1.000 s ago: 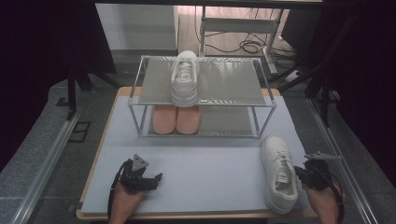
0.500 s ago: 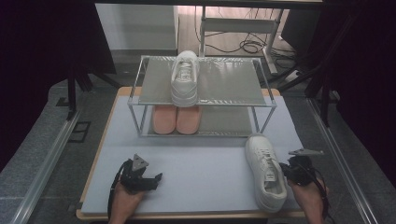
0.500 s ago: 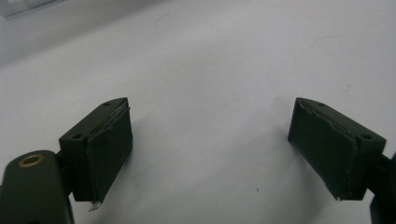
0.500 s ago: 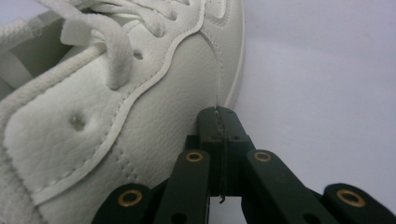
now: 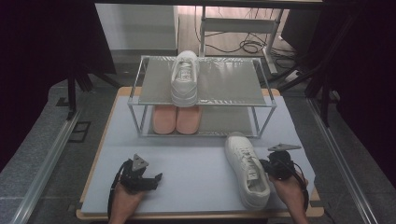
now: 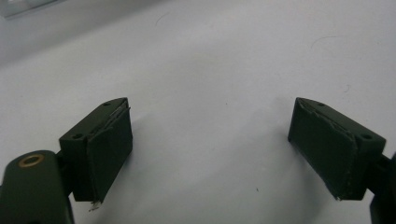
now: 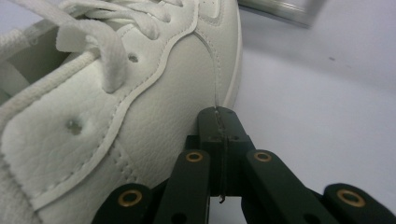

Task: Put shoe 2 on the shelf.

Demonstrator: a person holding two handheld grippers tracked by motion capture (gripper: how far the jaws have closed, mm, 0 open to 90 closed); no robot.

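Sideways nudging by the right gripper [image 5: 273,164], its jaws closed flat together against the shoe's side, has slid the loose white leather sneaker [image 5: 246,170] leftward across the pale grey mat [image 5: 196,158], toe now near the metal two-tier shoe rack [image 5: 205,100]. Left gripper [image 5: 148,180] rests open and empty; likely the shoe is being lined up to join its white mate [image 5: 184,77] on the top shelf

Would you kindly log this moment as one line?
right gripper: shut, against white shoe side | left gripper: open, empty, on mat | second shoe: atop rack
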